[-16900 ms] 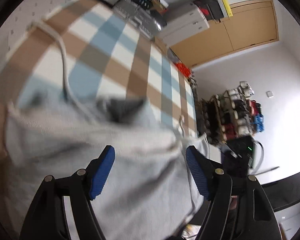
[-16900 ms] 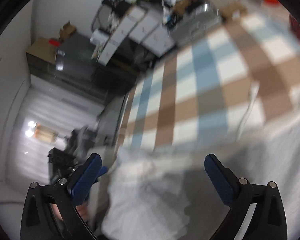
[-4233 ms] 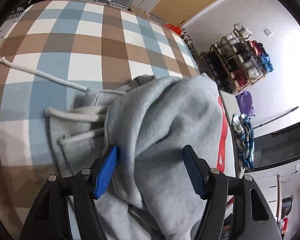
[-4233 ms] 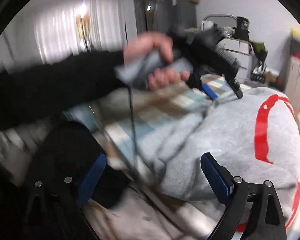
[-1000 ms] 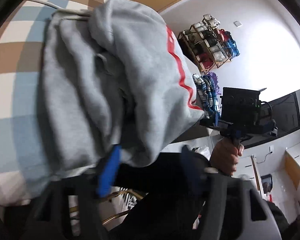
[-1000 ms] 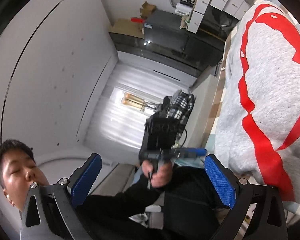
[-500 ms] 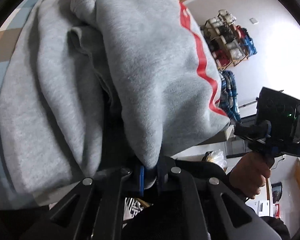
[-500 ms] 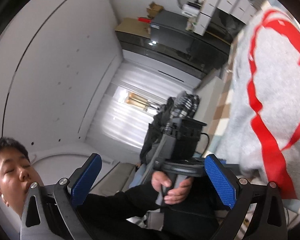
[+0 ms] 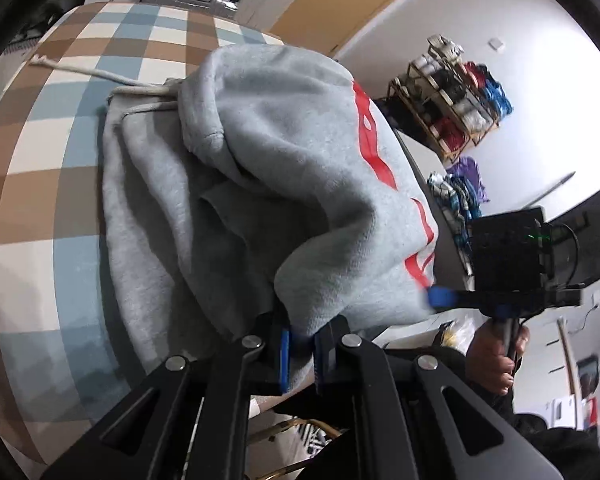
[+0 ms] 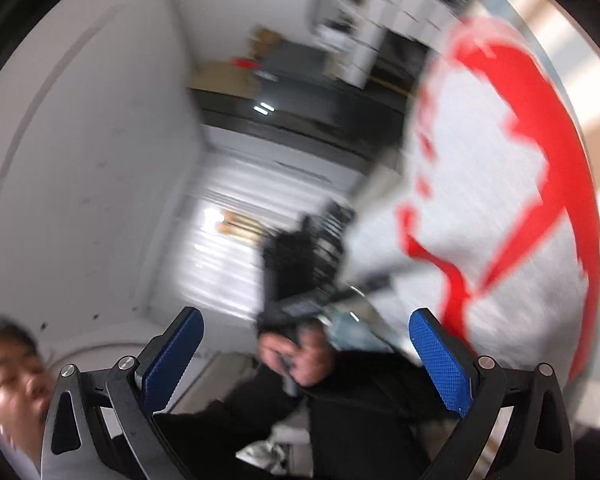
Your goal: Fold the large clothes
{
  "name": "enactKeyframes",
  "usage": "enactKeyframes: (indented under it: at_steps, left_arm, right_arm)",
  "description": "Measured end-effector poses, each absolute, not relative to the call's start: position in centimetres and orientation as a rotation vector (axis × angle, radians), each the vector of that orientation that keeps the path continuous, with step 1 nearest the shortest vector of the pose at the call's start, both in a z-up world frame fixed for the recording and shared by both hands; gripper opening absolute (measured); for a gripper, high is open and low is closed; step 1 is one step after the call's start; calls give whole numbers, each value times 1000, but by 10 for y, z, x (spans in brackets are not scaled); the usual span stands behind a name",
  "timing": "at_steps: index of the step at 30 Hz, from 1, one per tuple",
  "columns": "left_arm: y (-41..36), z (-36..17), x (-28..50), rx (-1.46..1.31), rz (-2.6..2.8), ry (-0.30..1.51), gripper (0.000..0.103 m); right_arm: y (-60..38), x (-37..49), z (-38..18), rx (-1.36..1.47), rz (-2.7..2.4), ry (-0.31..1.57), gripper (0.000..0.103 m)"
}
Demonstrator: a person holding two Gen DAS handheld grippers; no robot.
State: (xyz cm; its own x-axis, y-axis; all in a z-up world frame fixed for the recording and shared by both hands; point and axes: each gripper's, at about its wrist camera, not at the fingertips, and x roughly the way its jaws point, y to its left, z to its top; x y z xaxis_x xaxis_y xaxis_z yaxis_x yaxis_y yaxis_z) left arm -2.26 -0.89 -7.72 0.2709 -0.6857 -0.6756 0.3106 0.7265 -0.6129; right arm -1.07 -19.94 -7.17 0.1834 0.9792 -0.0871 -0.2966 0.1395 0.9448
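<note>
From the left wrist, the left gripper (image 9: pixel 301 354) pinches the hem of the grey hoodie (image 9: pixel 268 184), which lies bunched at the near edge of the checked bed (image 9: pixel 40 208), while the right gripper (image 9: pixel 440 296) sits just beside the hem with its blue pads apart. From the right wrist, blurred, the right gripper (image 10: pixel 306 364) stands spread and empty, the hoodie (image 10: pixel 500 200) with its red print at the right beside one pad.

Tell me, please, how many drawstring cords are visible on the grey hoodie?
2. One cord trails across the checked cover toward its far corner; a shorter one lies by the hoodie collar. Others may be hidden in the folds.
</note>
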Motion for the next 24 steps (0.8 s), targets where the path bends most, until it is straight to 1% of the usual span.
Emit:
enactKeyframes:
  at_steps: [1, 3, 8, 10, 11, 13, 16, 18, 20, 24]
  left_arm:
    - [-10, -76, -25, -394, -715, 1112, 4]
    - [-5, -75, -31, -412, -735, 1102, 4]
    - [3, -77, -52, -446, -779, 1099, 4]
    - [5, -92, -60, -478, -776, 1122, 4]
    - [6, -98, -59, -491, -768, 1137, 4]
    - [3, -119, -60, -545, -756, 1176, 4]
    - [-4, -126, -58, -564, -743, 1179, 4]
    - [-6, -114, -63, -516, -747, 1122, 4]
    - [-7, -98, -72, -487, -759, 1060, 4]
    - [-10, -70, -95, -415, -775, 928, 4]
  right_arm:
    - [-190, -7, -82, 939, 1093, 992, 103]
    - [-179, -5, -90, 875, 1042, 1058, 103]
    - [-167, -4, -94, 820, 1051, 1086, 103]
    - [-157, 1, -101, 803, 1056, 1160, 103]
    - [-154, 1, -100, 772, 1047, 1169, 103]
    - [-151, -3, -87, 719, 1086, 1135, 103]
    - [-159, -8, -60, 696, 1139, 1053, 103]
    - [-162, -7, -34, 594, 1060, 1017, 103]
    - [-156, -3, -10, 474, 978, 1025, 103]
    - [-114, 24, 34, 148, 675, 1052, 103]
